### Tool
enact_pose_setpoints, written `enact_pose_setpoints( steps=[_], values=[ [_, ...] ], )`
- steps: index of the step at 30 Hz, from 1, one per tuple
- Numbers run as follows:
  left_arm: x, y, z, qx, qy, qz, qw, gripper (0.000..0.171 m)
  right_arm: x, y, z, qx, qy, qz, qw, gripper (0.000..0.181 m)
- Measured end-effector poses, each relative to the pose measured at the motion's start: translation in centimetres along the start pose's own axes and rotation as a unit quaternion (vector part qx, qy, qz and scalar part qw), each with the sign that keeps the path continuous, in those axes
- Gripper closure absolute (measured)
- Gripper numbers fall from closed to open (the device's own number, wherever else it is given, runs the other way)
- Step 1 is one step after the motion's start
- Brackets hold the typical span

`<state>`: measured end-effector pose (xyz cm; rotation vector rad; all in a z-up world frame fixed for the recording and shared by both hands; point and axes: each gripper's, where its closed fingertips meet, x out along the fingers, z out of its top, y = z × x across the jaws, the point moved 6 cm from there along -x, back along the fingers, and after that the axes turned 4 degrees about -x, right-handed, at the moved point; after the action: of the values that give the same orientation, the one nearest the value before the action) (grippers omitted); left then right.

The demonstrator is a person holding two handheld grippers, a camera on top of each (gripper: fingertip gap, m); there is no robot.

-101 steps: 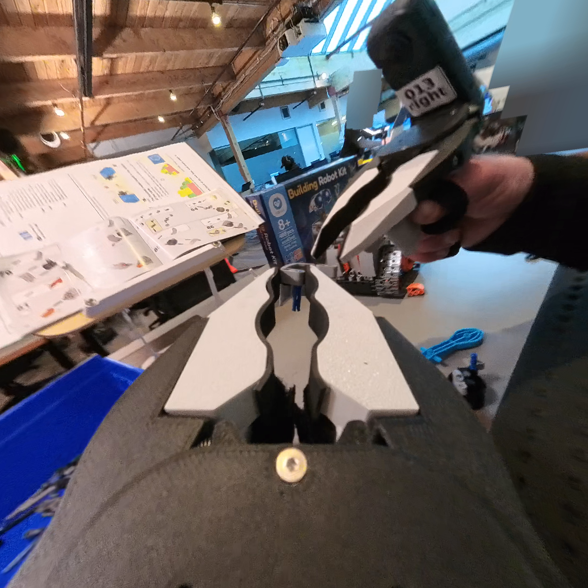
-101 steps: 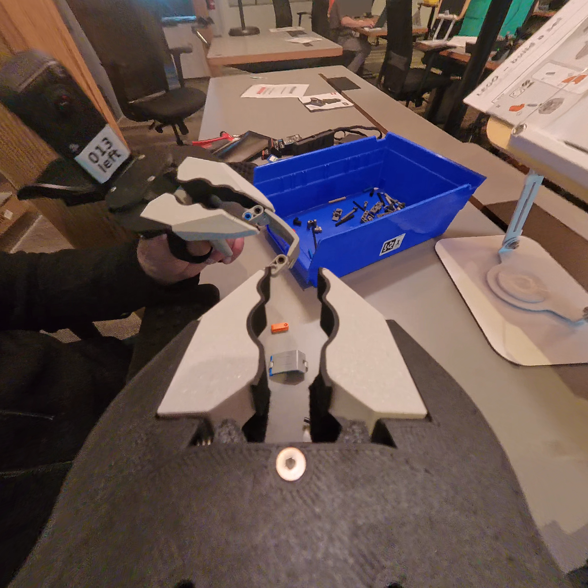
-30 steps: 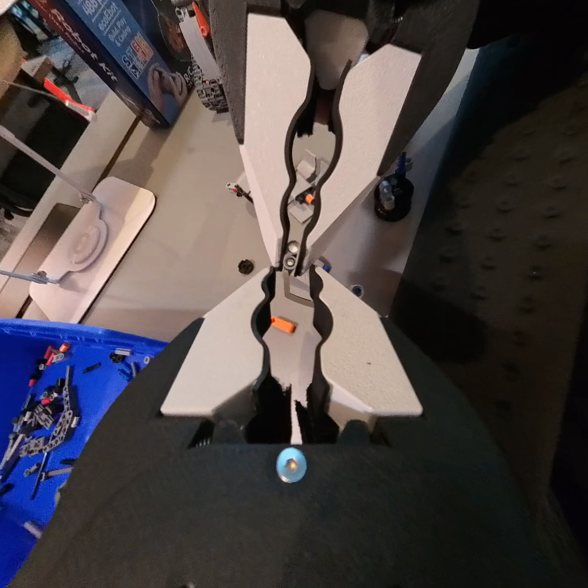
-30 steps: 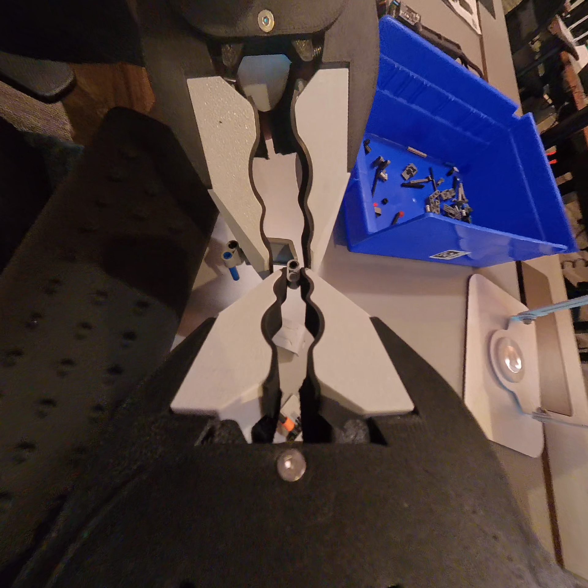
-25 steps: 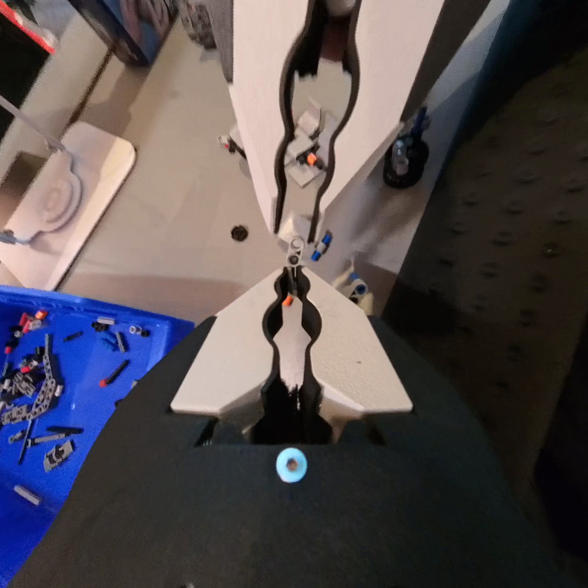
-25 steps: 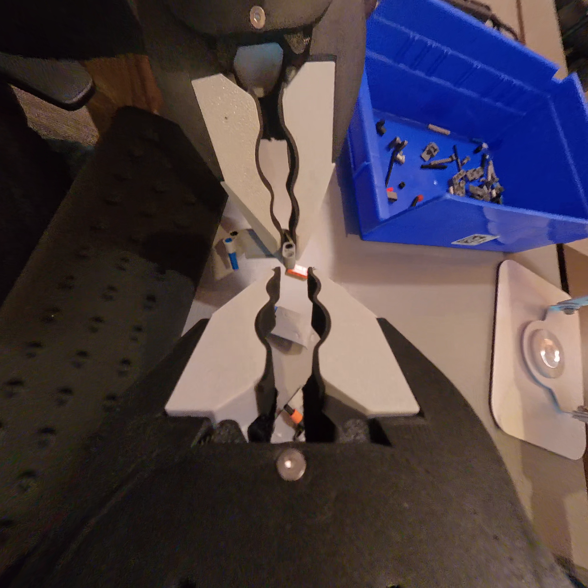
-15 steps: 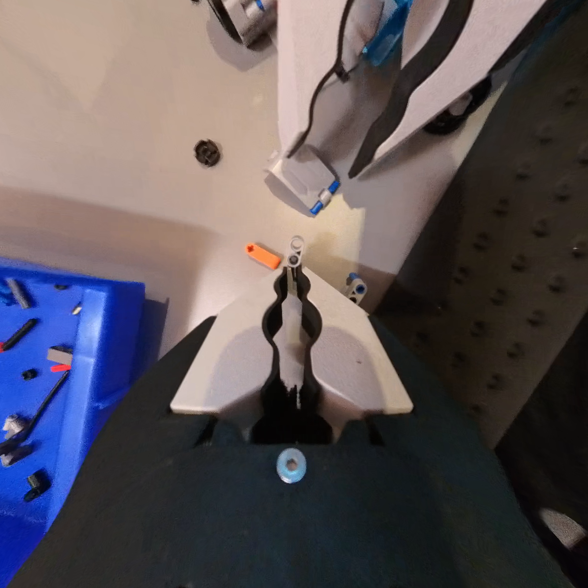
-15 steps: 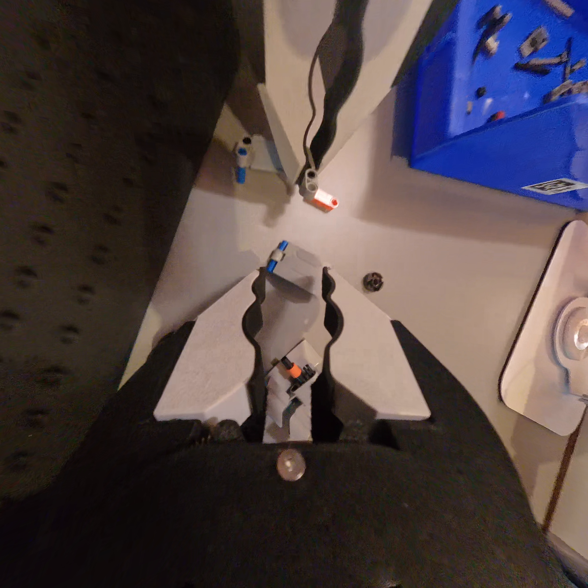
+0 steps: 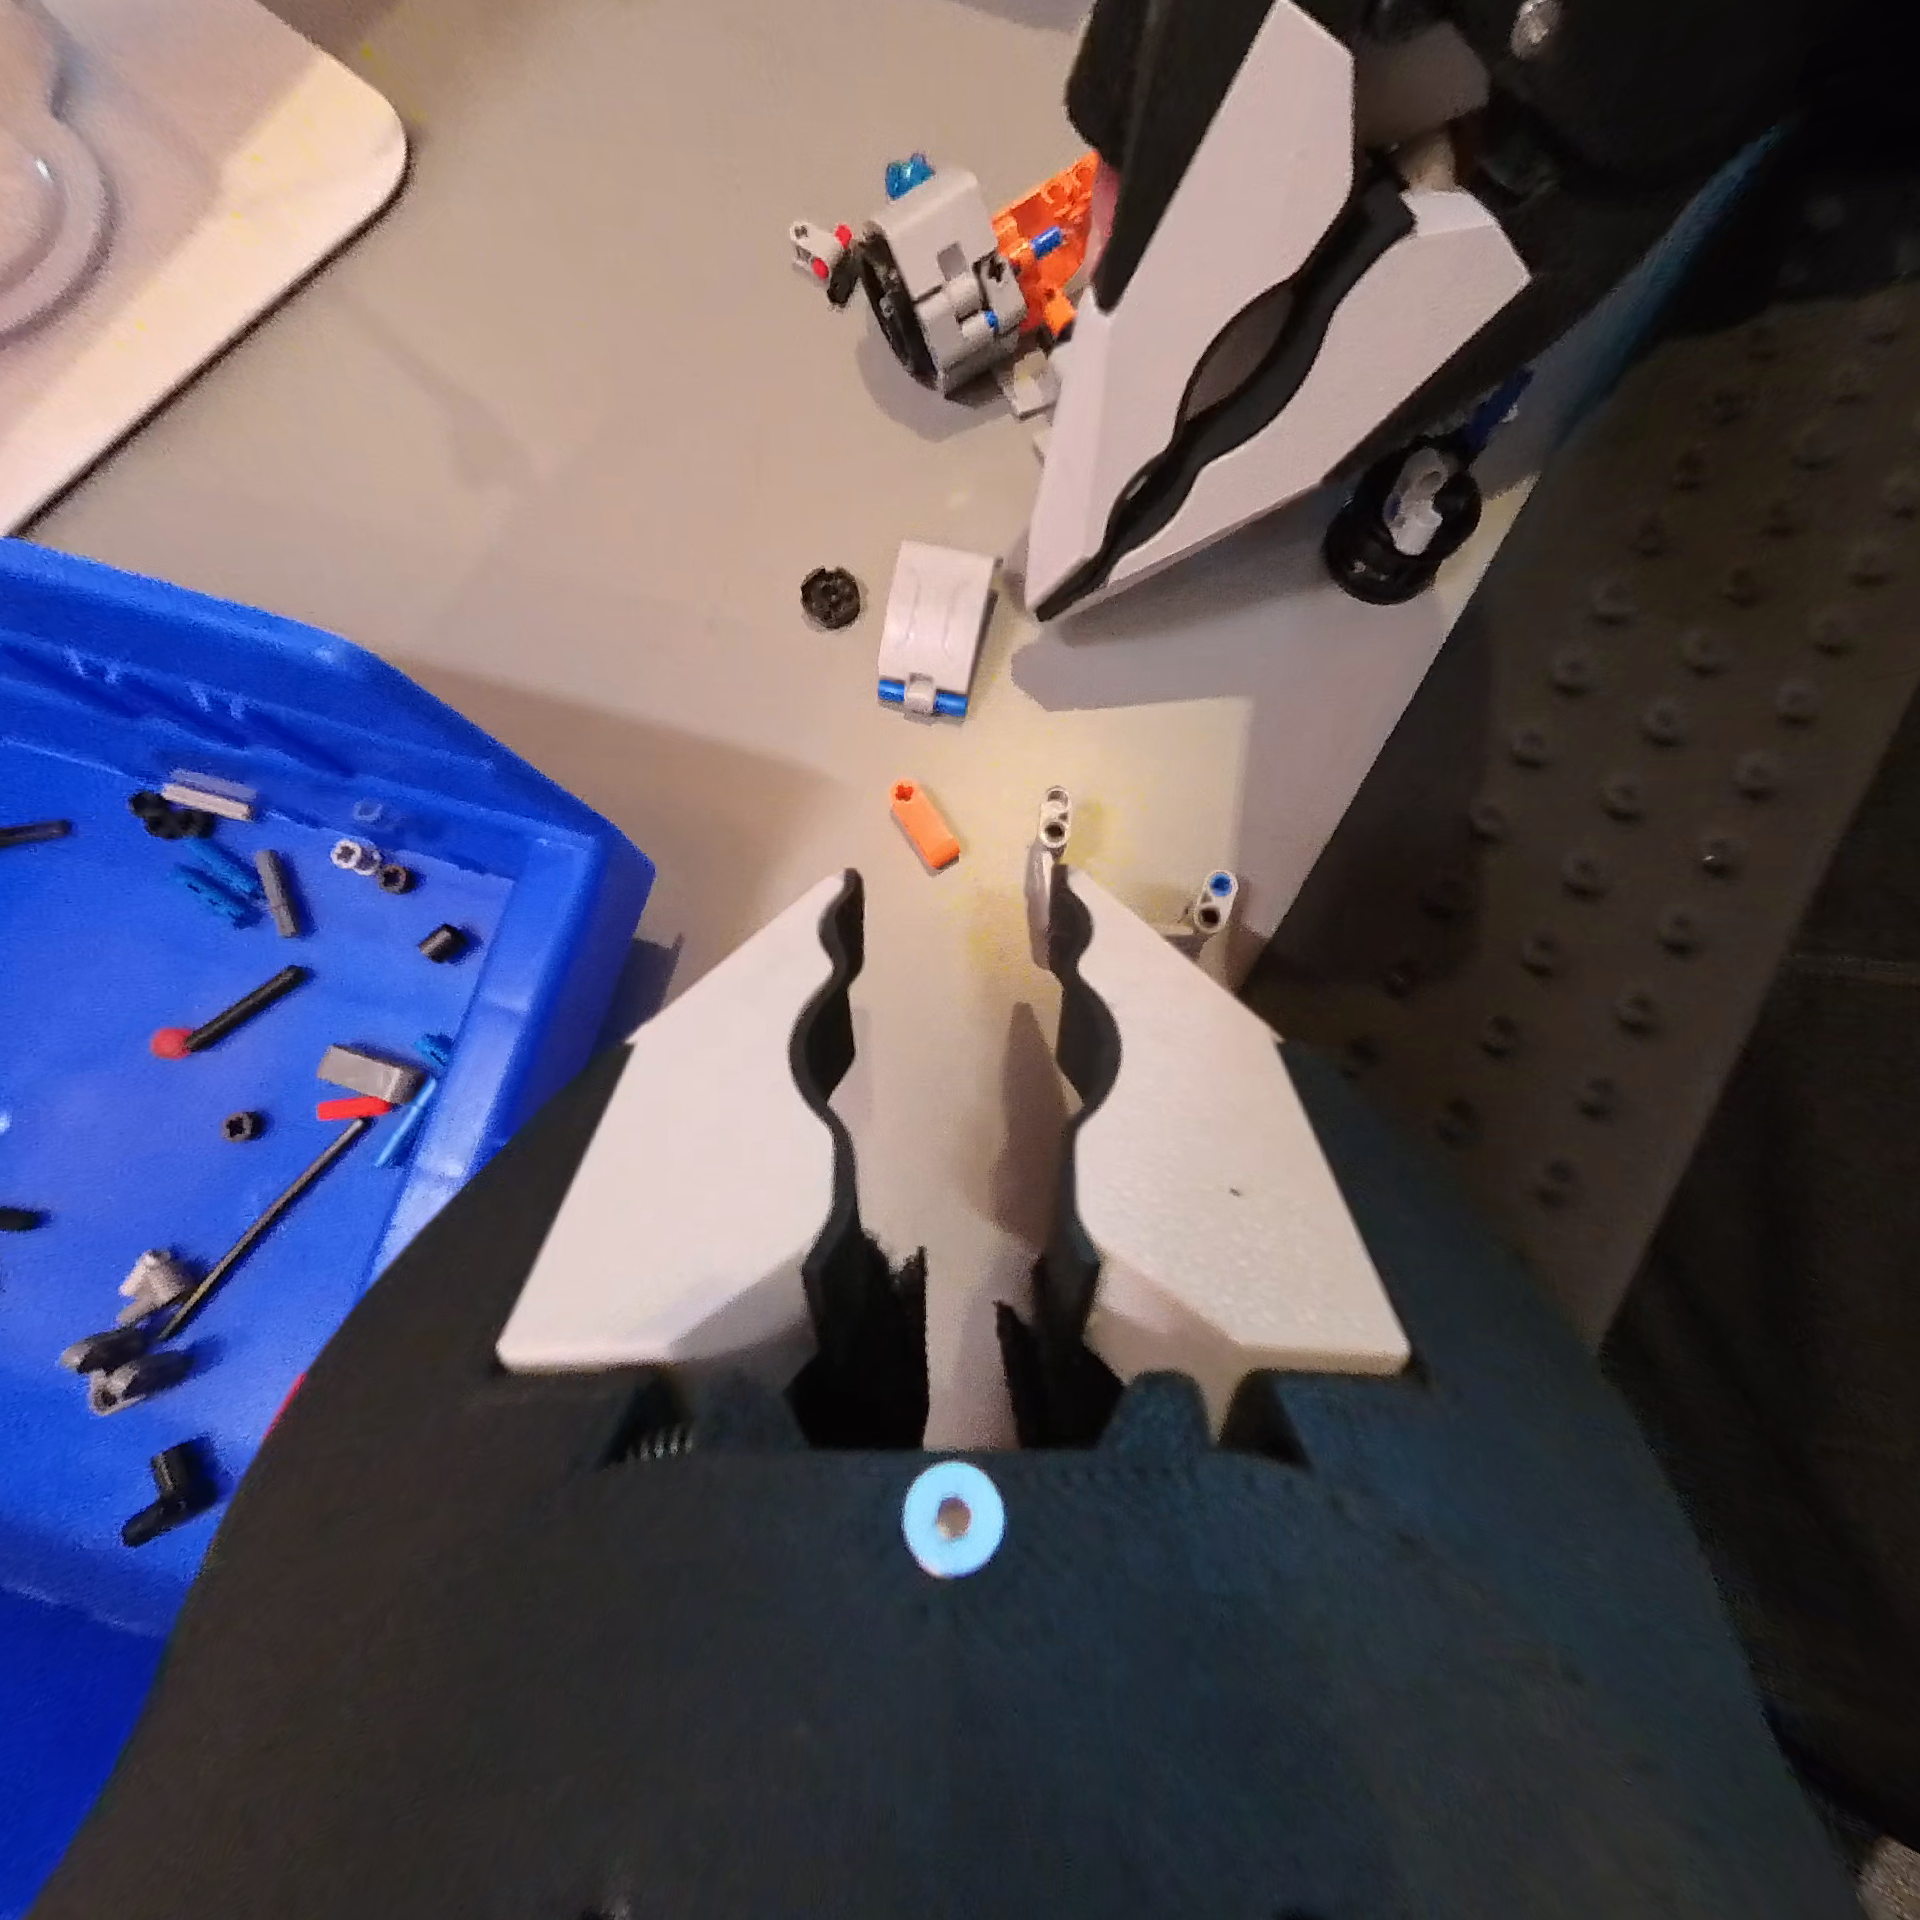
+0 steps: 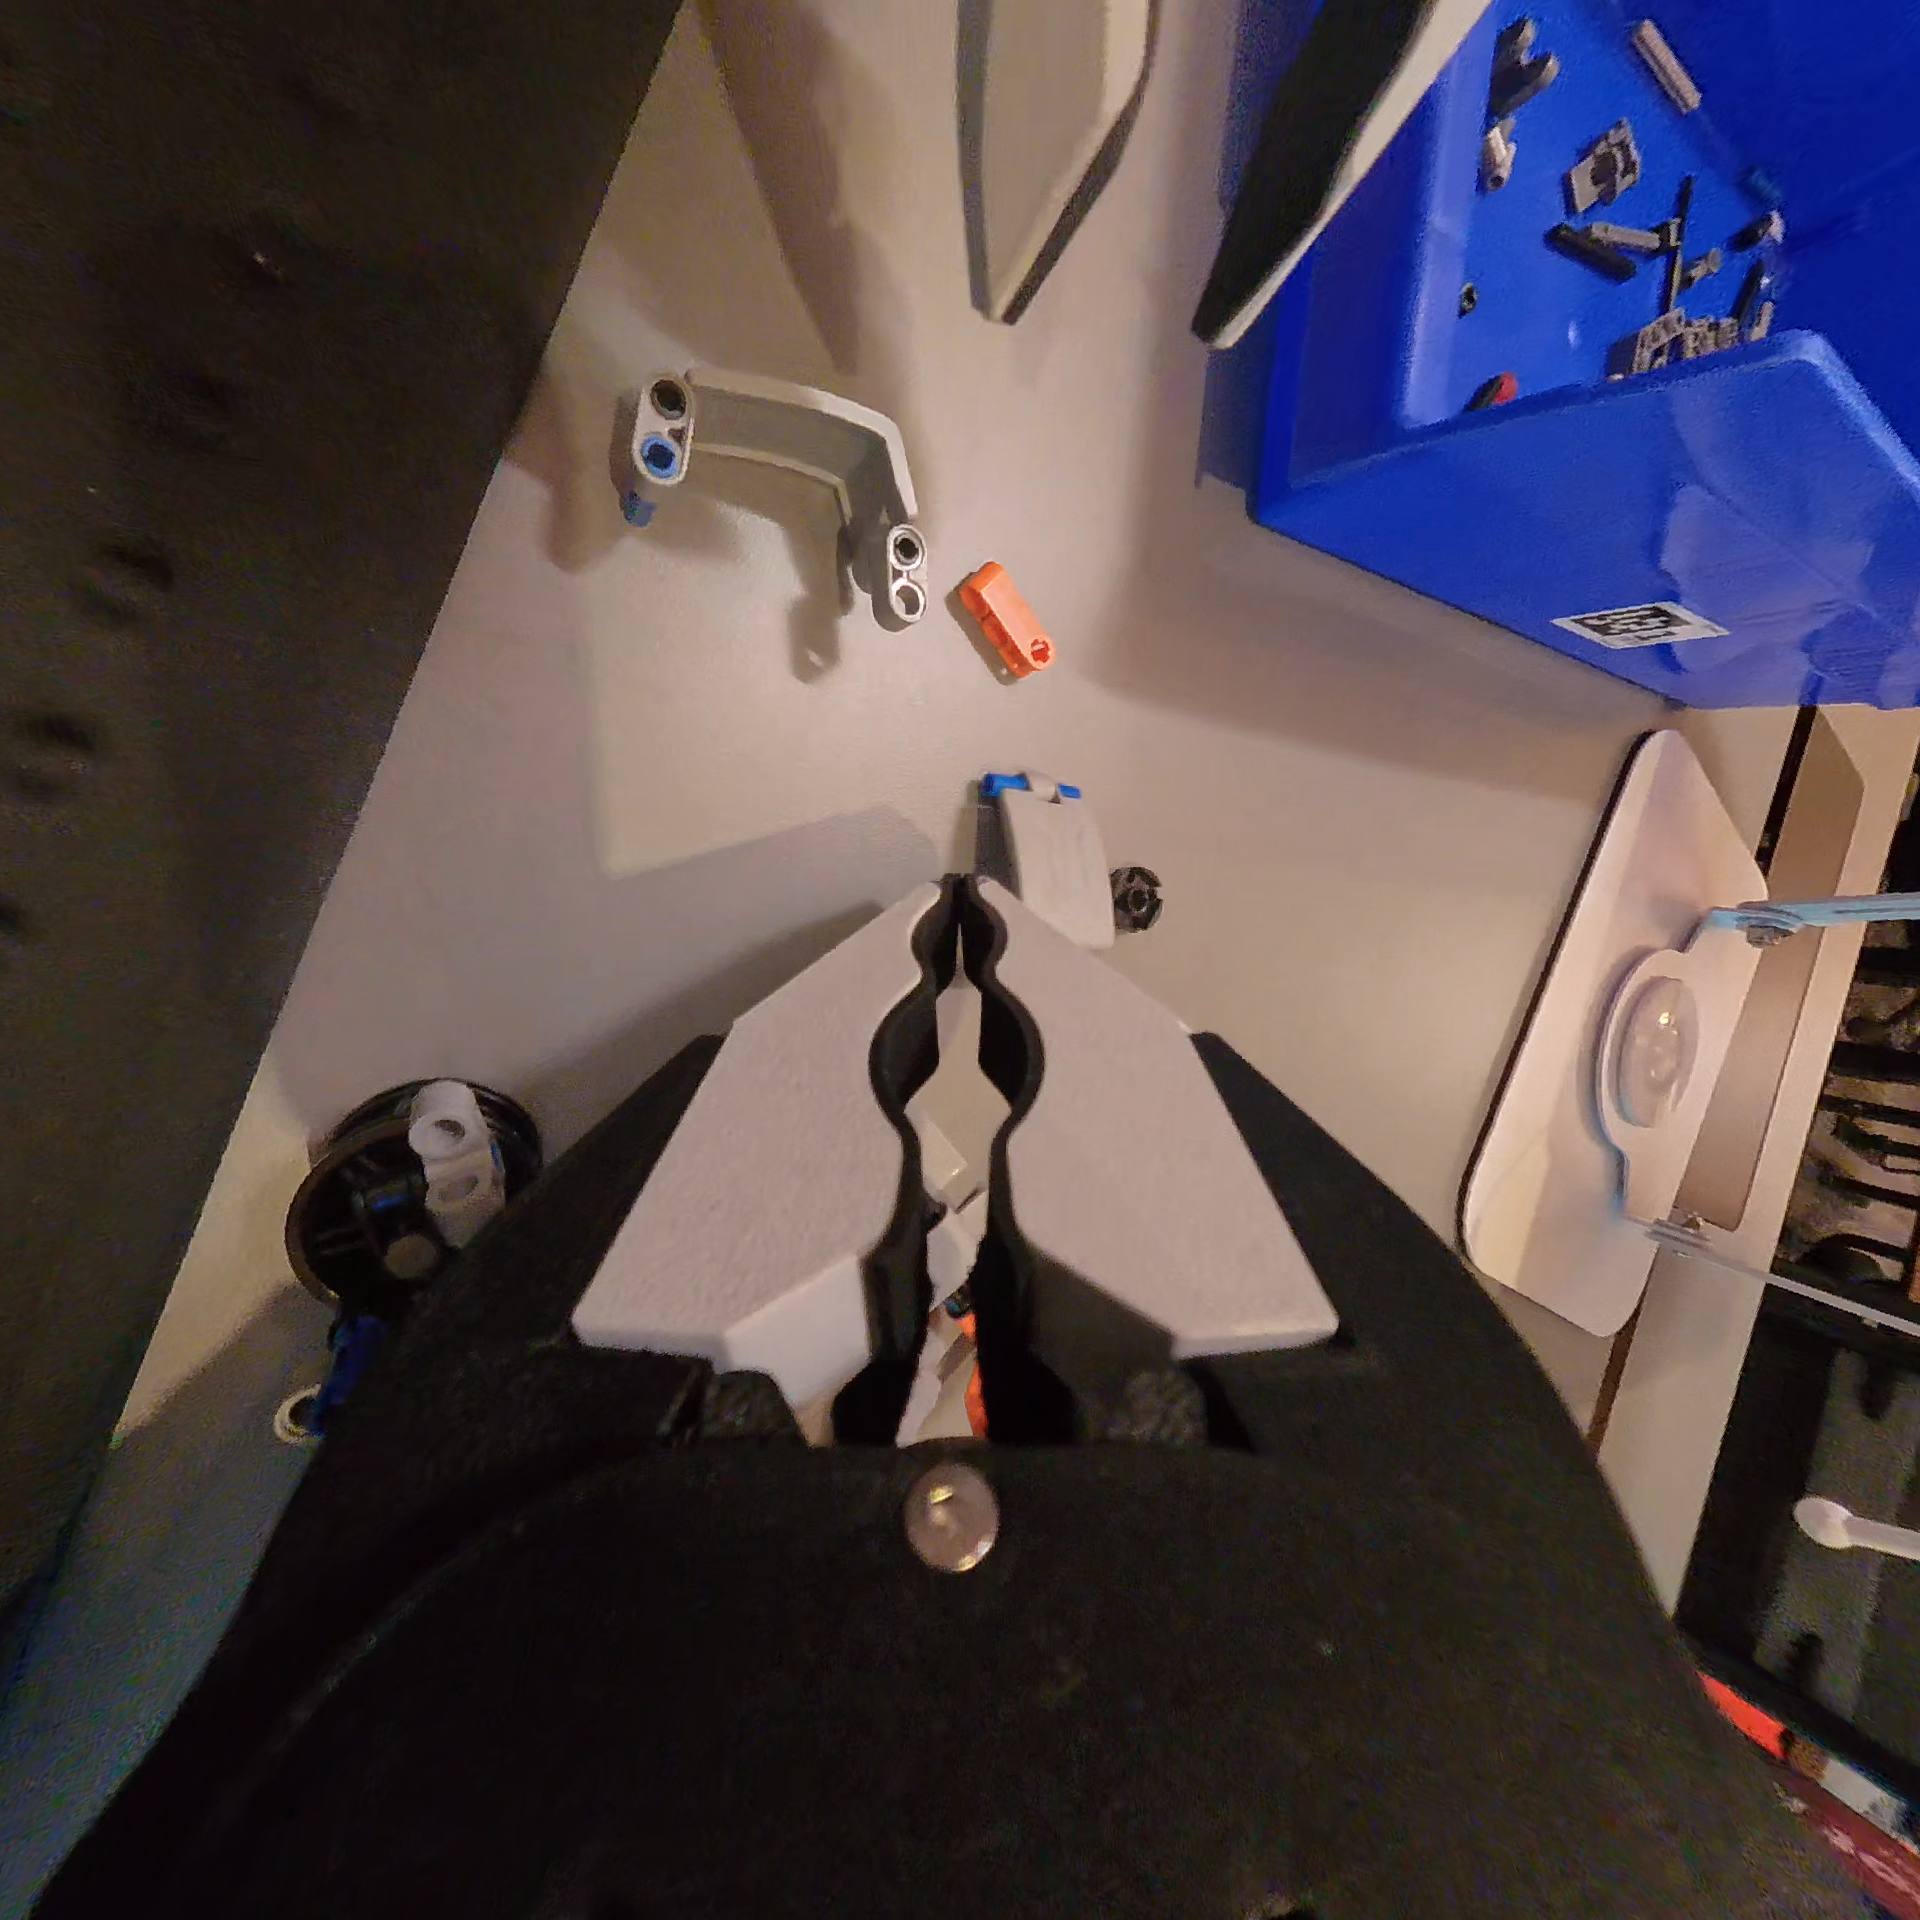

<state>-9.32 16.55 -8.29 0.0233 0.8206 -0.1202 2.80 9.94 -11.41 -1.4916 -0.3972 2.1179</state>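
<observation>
**Left gripper** (image 9: pixel 951 894): fingers spread apart, nothing clamped. A curved grey beam (image 9: pixel 1044 862) lies on the grey table (image 9: pixel 582 395), its near end against the inner tip of this gripper's right finger; whether it touches or only sits just beside cannot be told.

**Ahead of the left gripper, on the table:**
- orange connector (image 9: pixel 925 824), between and just beyond the fingertips, apart from the beam;
- grey curved panel with blue pins (image 9: pixel 935 629), farther ahead;
- small black bush (image 9: pixel 831 597), just left of that panel;
- grey and orange part-built assembly (image 9: pixel 966 275), farthest ahead;
- black wheel with a grey hub piece (image 9: pixel 1403 520), ahead and right, at the table edge.

**Left of the left gripper:** blue bin (image 9: pixel 343 707), holding loose small pins, axles and beams.

**Right gripper** (image 10: pixel 958 896): fingertips pressed together, nothing visibly held between them. Its tips sit just beside the near left corner of the grey panel (image 10: pixel 1049 862); the beam (image 10: pixel 790 457) and the orange connector (image 10: pixel 1006 620) lie well ahead.

**Hazards, as judged:**
- The beam rests on edge by the right finger; a sideways drift of the left gripper may tip it or push it toward the nearby table edge.
- Loose parts lie close together; closing on one may nudge the connector away.
- The right gripper's closed tips may shove the panel into the black bush.
</observation>
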Motion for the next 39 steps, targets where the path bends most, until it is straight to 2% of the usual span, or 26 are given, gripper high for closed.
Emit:
enact_pose_setpoints(
  steps=[5,6,7,11,13,16,20,23,26,29,31,33,35,37,39],
  values=[
    [0.2,-0.1,0.3,0.032,-0.012,0.028,0.999,0.138,-1.1,-1.3,0.3,0.058,-0.046,-0.005,0.997,0.179],
    [0.2,0.0,0.3,0.03,-0.014,0.032,0.999,0.138,-1.1,-1.5,0.2,0.064,-0.043,-0.005,0.997,0.162],
    [0.2,0.0,0.2,0.03,-0.015,0.03,0.999,0.138,-1.0,-1.5,0.1,0.061,-0.033,-0.002,0.998,0.153],
    [0.2,0.3,-0.1,0.019,-0.033,0.032,0.999,0.137,0.7,-0.8,-0.2,0.018,0.018,-0.006,1.0,0.15],
    [0.3,0.4,-0.2,0.016,-0.041,0.033,0.998,0.137,1.3,-1.0,-0.4,-0.019,0.051,-0.038,0.998,0.158],
    [0.6,0.6,-0.5,0.013,-0.044,0.03,0.999,0.137,1.7,-1.9,-0.5,-0.027,0.067,-0.068,0.995,0.181],
    [0.4,0.8,-0.3,0.019,-0.059,0.037,0.997,0.137,1.1,-2.8,-0.2,0.017,0.031,-0.05,0.998,0.181],
    [0.0,0.7,0.3,0.03,-0.084,0.035,0.995,0.138,-0.7,-3.8,1.0,0.102,-0.062,-0.004,0.993,0.181],
    [0.0,0.3,1.3,0.056,-0.118,0.035,0.991,0.138,-2.0,-4.3,1.8,0.193,-0.147,0.092,0.966,0.181],
    [0.2,-0.5,2.4,0.086,-0.147,0.034,0.985,0.138,-2.8,-5.0,2.2,0.24,-0.209,0.131,0.939,0.181],
    [0.3,-0.9,2.8,0.094,-0.161,0.028,0.982,0.142,-3.0,-5.0,2.2,0.247,-0.22,0.138,0.934,0.181],
    [0.4,-1.3,3.3,0.091,-0.186,0.006,0.978,0.158,-2.9,-4.8,2.3,0.243,-0.214,0.141,0.936,0.181],
    [0.5,-1.1,3.5,0.079,-0.197,-0.001,0.977,0.166,-3.1,-4.8,2.5,0.239,-0.217,0.137,0.936,0.181],
    [0.3,-0.7,3.6,0.061,-0.214,-0.009,0.975,0.167,-3.5,-5.3,2.6,0.25,-0.228,0.116,0.934,0.179],
    [-0.7,-0.1,4.0,0.05,-0.258,0.021,0.965,0.167,-4.4,-6.2,2.3,0.27,-0.241,0.088,0.928,0.159]
  ],
)
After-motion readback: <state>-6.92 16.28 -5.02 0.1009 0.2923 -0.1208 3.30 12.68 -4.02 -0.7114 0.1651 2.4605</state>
